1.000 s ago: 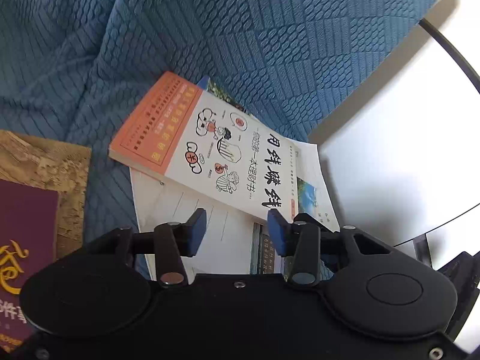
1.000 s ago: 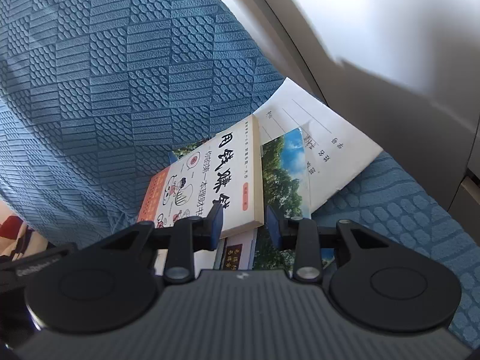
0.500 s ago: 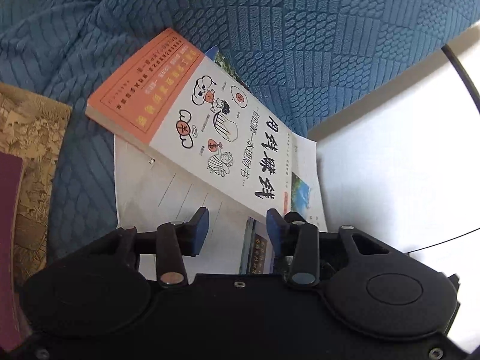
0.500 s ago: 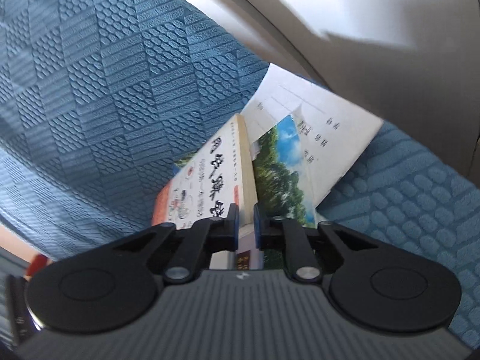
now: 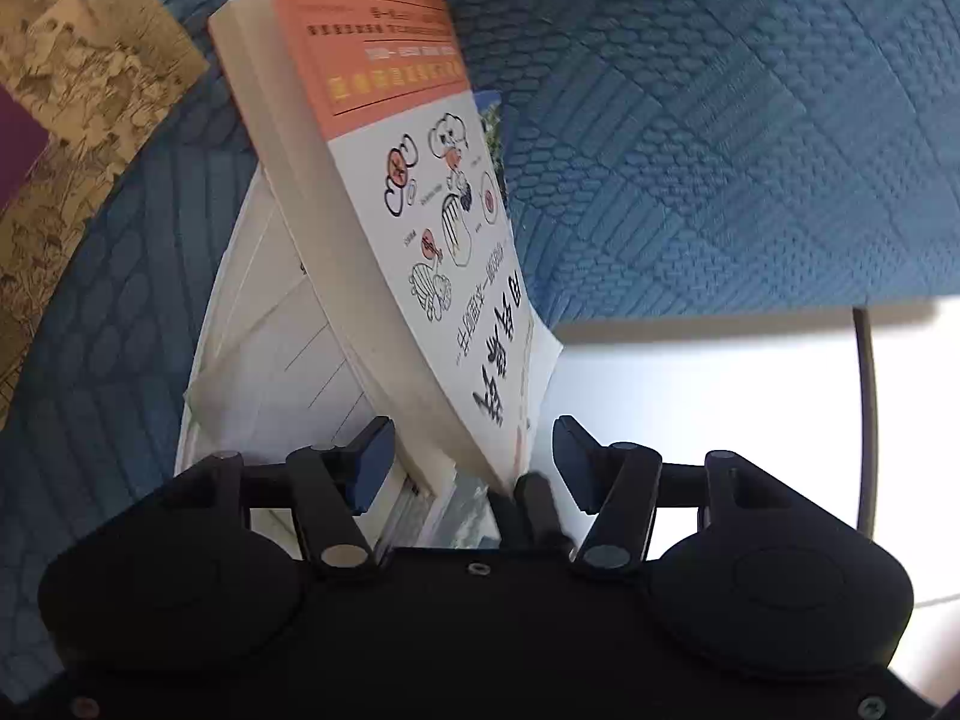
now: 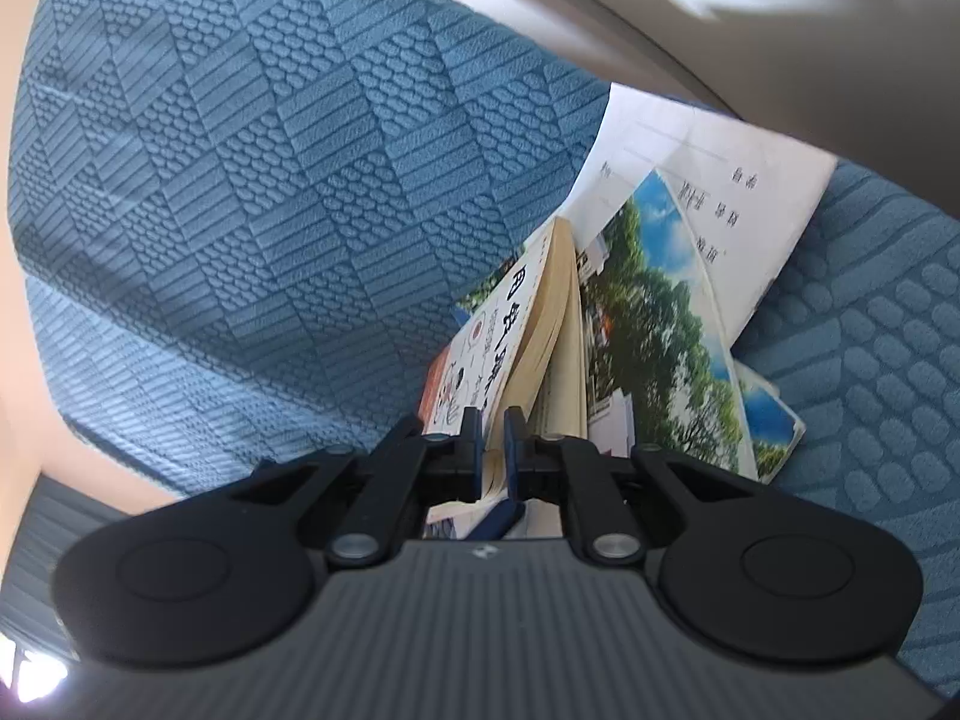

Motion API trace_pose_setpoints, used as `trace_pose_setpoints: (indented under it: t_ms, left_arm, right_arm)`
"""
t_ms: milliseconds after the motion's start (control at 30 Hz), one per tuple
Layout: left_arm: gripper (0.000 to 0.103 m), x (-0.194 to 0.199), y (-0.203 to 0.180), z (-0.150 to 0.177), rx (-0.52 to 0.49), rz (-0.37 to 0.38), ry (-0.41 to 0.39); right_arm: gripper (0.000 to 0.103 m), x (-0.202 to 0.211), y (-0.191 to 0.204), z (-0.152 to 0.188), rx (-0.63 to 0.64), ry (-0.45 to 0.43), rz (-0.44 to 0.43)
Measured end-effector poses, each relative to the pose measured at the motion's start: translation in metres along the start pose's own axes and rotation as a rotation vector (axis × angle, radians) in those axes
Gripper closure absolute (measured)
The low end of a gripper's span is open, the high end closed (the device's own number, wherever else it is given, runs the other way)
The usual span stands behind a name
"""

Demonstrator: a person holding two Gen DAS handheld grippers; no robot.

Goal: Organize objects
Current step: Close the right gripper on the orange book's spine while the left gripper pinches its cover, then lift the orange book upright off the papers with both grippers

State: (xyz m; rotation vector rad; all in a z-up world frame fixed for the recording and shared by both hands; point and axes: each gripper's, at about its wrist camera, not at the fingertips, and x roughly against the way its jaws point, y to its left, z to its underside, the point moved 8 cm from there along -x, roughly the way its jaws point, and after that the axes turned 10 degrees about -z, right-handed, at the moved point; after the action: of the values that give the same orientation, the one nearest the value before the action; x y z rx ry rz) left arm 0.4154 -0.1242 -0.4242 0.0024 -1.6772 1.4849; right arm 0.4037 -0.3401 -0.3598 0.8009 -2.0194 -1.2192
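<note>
Now right tool (image 6: 492, 450) around book (image 6: 498, 324)

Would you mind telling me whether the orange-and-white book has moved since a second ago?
Yes. The orange-and-white book has tipped up on edge, away from the landscape-cover booklet it lay flat on, pinched in the right gripper.

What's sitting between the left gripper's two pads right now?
In the left wrist view, the left gripper is opening with the lifted orange-and-white book's near edge between its pads, untouched; the right gripper pinches that book.
</note>
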Motion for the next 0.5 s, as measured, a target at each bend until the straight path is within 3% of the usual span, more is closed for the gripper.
trace_pose_setpoints:
  t_ms: [67, 133, 167, 333, 500]
  left_arm:
    - [0.058, -0.001, 0.002, -0.004, 0.041, -0.001, -0.001]
    - [0.074, -0.004, 0.004, -0.007, 0.058, -0.028, 0.005]
    - [0.077, -0.005, 0.005, -0.007, 0.056, -0.05, 0.008]
    - [0.087, -0.003, 0.008, -0.01, 0.092, -0.078, 0.007]
    - [0.093, 0.008, 0.002, -0.009, 0.052, -0.076, 0.01]
  right_arm:
    - [0.093, 0.0, 0.002, 0.002, 0.022, 0.009, 0.001]
    - [0.093, 0.0, 0.003, 0.003, 0.029, 0.015, -0.008]
    - [0.092, 0.0, 0.003, 0.004, 0.03, 0.018, -0.004]
    - [0.092, -0.001, -0.001, 0.005, 0.034, 0.026, 0.017]
    - [0.09, 0.001, -0.012, 0.0, -0.065, 0.006, -0.014]
